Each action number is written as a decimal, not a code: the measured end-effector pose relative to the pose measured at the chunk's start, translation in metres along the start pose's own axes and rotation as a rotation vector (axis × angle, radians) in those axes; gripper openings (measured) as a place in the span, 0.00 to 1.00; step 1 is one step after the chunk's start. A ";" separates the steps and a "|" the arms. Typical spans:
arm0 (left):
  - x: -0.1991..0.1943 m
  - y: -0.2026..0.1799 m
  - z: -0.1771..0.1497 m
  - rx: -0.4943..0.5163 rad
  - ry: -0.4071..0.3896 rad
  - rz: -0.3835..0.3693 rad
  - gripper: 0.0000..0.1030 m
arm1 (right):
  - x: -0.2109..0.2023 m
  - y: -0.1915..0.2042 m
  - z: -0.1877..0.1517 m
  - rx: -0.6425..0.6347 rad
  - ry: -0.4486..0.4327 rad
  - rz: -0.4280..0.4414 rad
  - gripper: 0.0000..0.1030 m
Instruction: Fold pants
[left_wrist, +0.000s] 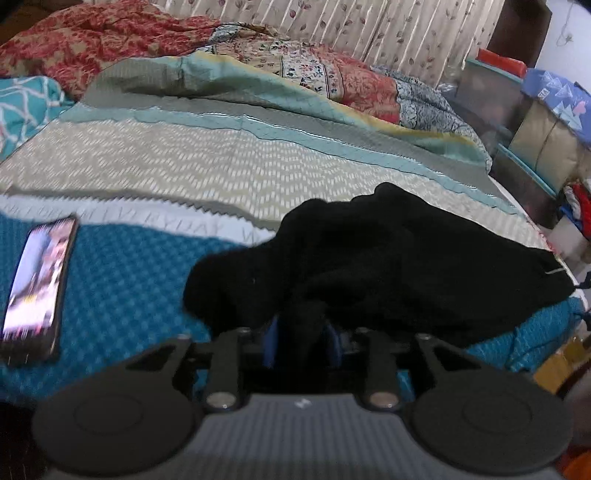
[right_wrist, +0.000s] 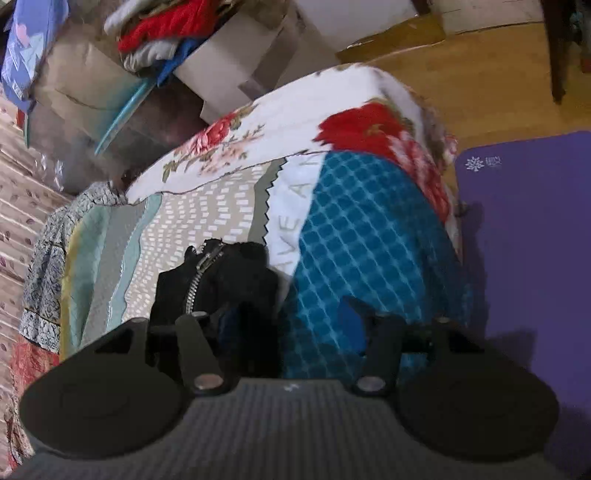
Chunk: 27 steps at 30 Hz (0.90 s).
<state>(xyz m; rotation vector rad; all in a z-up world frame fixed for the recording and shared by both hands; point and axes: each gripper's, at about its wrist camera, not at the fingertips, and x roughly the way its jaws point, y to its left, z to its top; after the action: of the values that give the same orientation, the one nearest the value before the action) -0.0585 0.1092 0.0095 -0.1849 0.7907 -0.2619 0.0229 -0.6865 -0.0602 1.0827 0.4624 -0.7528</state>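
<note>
Black pants (left_wrist: 388, 258) lie crumpled on the bedspread (left_wrist: 129, 280). Left gripper (left_wrist: 301, 339) pinches their fabric; right gripper (right_wrist: 288, 325) gapes beside the zipper (right_wrist: 201, 275). Spreading them flat should precede folding.

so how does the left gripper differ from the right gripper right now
The left gripper has its blue-padded jaws drawn close on a bunch of the black fabric pants; the right gripper has its jaws spread wide. The left one clamps cloth, while only the right one's left finger touches the pants' silver zipper section. Both hover over the patterned bedspread.
</note>
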 end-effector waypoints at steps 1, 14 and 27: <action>-0.006 0.002 -0.002 -0.012 -0.007 0.002 0.44 | -0.006 0.001 -0.004 -0.012 -0.013 -0.006 0.60; -0.038 0.075 0.021 -0.374 -0.086 -0.082 0.55 | -0.071 0.040 -0.084 -0.463 0.049 0.304 0.59; -0.035 0.104 -0.022 -0.494 -0.062 -0.085 0.55 | -0.221 0.250 -0.418 -1.668 0.601 1.163 0.71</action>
<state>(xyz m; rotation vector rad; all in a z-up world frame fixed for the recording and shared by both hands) -0.0810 0.2172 -0.0093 -0.6895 0.7766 -0.1356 0.0690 -0.1692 0.0696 -0.2004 0.6209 0.9901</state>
